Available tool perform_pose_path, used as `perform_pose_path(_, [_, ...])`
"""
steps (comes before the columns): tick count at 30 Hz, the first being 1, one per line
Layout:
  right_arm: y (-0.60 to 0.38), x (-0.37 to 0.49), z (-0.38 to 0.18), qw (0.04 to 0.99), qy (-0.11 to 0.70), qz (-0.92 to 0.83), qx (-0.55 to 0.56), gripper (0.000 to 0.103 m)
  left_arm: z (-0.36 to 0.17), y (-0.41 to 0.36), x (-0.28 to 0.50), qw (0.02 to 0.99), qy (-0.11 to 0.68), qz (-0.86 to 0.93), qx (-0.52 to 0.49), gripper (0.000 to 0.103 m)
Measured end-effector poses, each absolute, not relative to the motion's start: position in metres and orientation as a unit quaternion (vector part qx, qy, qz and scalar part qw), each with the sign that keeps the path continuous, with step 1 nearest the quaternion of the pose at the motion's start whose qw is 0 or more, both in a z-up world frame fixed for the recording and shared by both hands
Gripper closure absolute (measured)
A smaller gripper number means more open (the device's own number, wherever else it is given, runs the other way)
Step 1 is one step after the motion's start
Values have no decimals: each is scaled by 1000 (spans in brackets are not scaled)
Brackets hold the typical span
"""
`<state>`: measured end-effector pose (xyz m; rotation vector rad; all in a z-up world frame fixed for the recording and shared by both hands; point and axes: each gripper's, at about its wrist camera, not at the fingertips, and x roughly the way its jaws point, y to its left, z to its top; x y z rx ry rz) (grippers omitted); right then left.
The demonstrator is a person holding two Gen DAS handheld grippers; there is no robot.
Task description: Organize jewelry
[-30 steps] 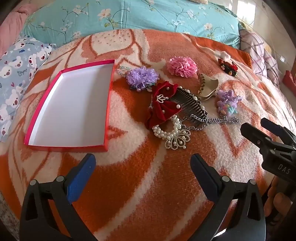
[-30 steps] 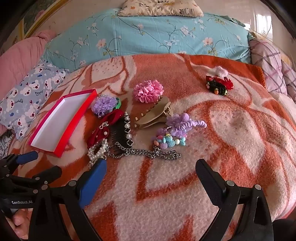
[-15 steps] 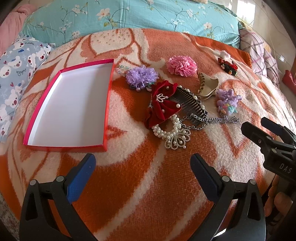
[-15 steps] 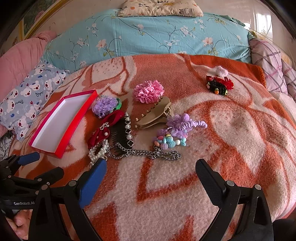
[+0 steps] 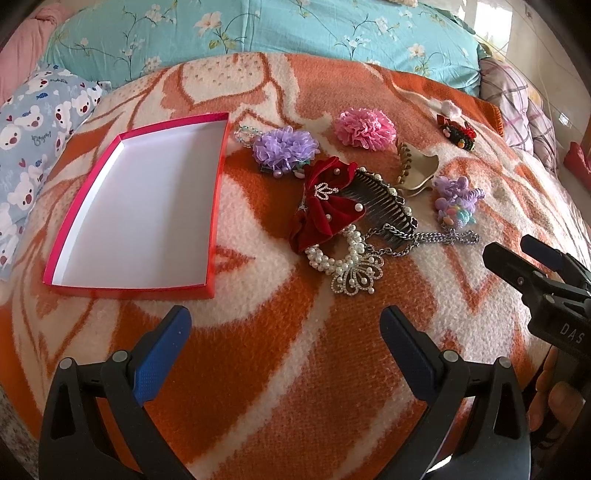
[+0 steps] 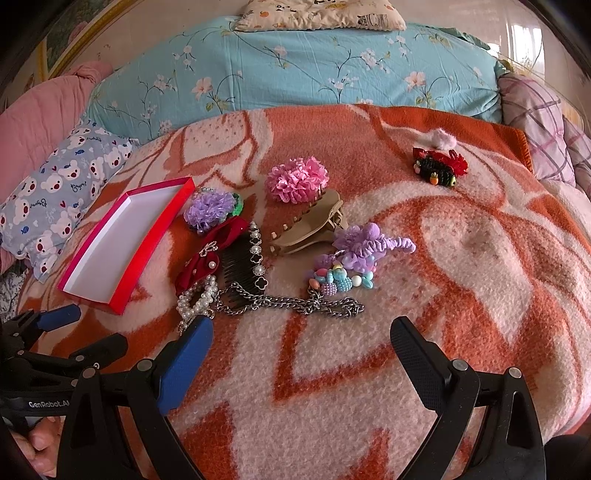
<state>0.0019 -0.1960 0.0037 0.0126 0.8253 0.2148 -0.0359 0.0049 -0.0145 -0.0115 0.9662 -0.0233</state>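
Only the right wrist view shows the cream pillow (image 6: 317, 14) behind the red box (image 6: 155, 236).

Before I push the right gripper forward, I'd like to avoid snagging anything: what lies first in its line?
Likely the silver chain, stretched across just ahead of the open right gripper; only bare blanket lies between. Depth is uncertain.

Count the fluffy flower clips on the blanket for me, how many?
2: the purple flower clip lies beside the red box, and the pink flower clip lies farther right. Others may hide underneath.
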Motion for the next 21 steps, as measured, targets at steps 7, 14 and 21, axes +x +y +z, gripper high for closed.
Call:
perform_pose_path(7, [-197,1,0,909,404,104,10,5,-16,6,-34,884,468,-15,-10,0])
perform_pose_path(14, [-203,7,-3,895,434,101,33,5,-19,14,-21,879,474,-29,-28,0])
perform_pose_path(21, [-211,16,-5,900,423,98,47,7,-18,21,0,875,478,-52,-53,0])
